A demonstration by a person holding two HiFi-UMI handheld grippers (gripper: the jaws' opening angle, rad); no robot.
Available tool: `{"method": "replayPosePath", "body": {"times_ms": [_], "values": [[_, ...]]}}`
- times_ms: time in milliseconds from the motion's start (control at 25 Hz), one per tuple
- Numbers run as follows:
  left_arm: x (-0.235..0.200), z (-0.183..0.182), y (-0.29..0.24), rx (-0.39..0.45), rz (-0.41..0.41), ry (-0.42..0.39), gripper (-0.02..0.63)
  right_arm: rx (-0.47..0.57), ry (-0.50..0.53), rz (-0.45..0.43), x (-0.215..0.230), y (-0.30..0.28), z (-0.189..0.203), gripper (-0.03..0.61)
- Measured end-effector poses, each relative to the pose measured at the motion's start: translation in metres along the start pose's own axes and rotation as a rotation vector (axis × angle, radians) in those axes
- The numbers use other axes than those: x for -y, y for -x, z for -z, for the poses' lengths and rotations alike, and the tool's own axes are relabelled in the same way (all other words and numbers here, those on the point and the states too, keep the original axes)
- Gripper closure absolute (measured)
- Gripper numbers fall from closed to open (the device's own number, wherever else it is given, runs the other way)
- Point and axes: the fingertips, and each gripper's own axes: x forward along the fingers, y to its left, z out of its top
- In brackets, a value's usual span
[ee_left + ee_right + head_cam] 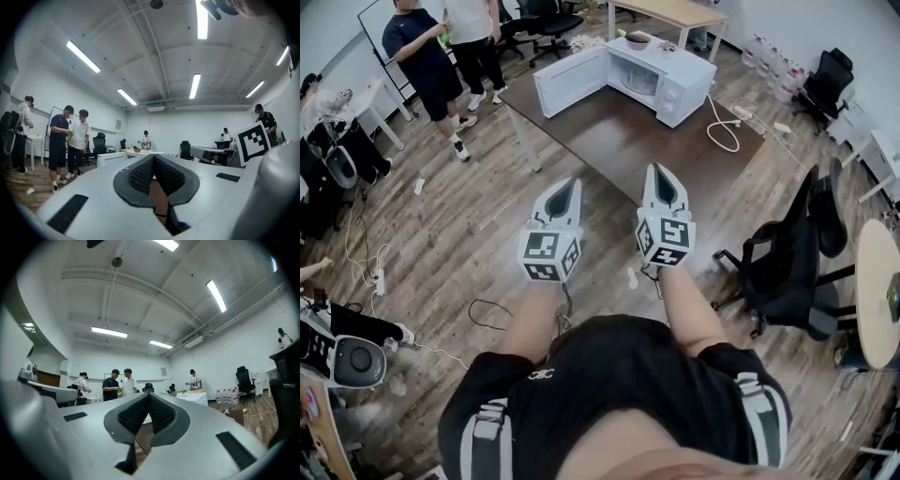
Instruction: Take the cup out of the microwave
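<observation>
The person wears a black short-sleeved shirt (628, 375) with a small white logo (542, 373) and pale grey-and-white straps (483, 427) over both shoulders, while the pale grey left gripper (567, 192) and right gripper (659, 183) each have black ribbed pads (140, 176) and a cube (550, 255) of black-and-white square markers.

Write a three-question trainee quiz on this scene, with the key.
1. True or false: the door of the microwave stands open.
2. What sits on top of the microwave? A) a bowl B) a kettle C) a laptop
3. Fill in: the left gripper and the right gripper hold nothing, and their jaws are ____.
Key: 1 true; 2 A; 3 shut.
</observation>
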Motion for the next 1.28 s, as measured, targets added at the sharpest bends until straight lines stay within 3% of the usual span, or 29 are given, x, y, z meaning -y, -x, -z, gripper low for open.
{"method": "replayPosePath", "body": {"times_ms": [400, 640, 920, 1280], "values": [[-0.04, 0.011, 0.018, -0.013, 0.011, -0.018, 0.612, -0.014, -0.015, 0.014, -0.04, -0.011, 0.016, 0.577], [-0.063, 0.026, -0.006, -0.021, 0.003, -0.028, 0.612, -0.009, -0.018, 0.011, -0.04, -0.044, 0.034, 0.577], [-0.114, 0.044, -0.077, -0.033, 0.004, -0.047, 0.612, -0.011, -0.031, 0.018, -0.026, -0.128, 0.066, 0.577], [-0.18, 0.035, -0.226, -0.038, 0.044, -0.061, 0.612, -0.019, -0.024, 0.046, 0.016, -0.278, 0.079, 0.577]]}}
